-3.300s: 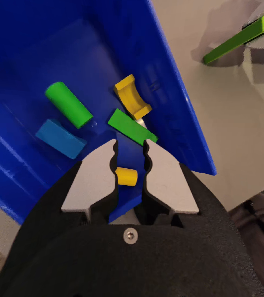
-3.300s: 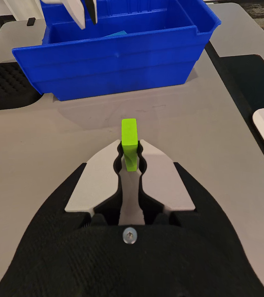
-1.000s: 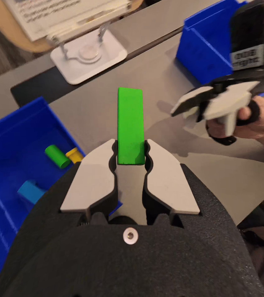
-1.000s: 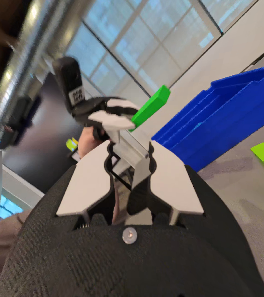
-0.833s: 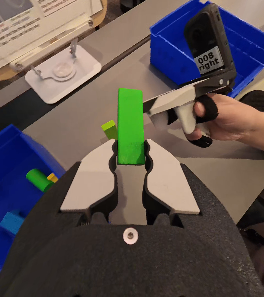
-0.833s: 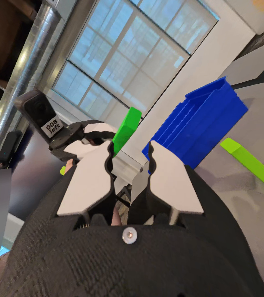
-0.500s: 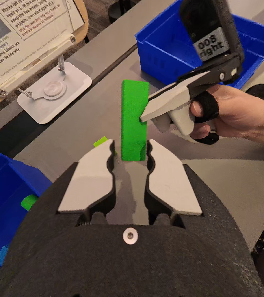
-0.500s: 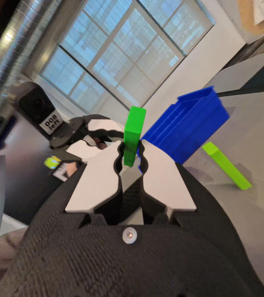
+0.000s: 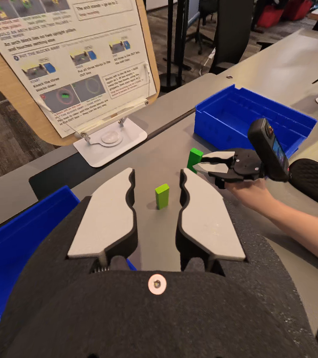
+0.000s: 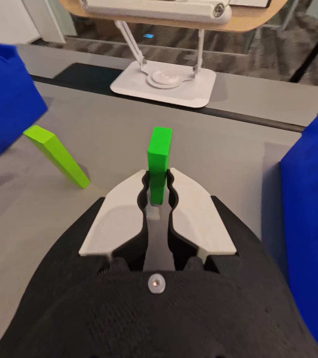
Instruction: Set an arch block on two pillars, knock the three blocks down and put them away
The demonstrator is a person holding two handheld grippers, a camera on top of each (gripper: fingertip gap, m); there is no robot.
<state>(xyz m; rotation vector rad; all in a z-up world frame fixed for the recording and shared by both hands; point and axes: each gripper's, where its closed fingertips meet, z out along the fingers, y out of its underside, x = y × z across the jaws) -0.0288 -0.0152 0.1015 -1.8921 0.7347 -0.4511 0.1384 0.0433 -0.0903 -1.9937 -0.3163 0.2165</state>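
The dark green block [image 10: 159,155] stands upright on the grey worktop [image 10: 222,155], clamped in the right tongs [image 10: 157,182], probably to seat a second pillar near the lime block [image 9: 162,195]; left tongs [image 9: 157,182] gape empty.

A grey table [image 9: 270,64] stands on dark patterned carpet [image 9: 3,139], with what may be chairs [image 9: 231,34] behind.

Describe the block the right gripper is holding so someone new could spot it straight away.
On the grey table, between two blue bins, two green blocks stand. It is the darker green block, clamped upright in the right gripper; the lime block beside it stands free.
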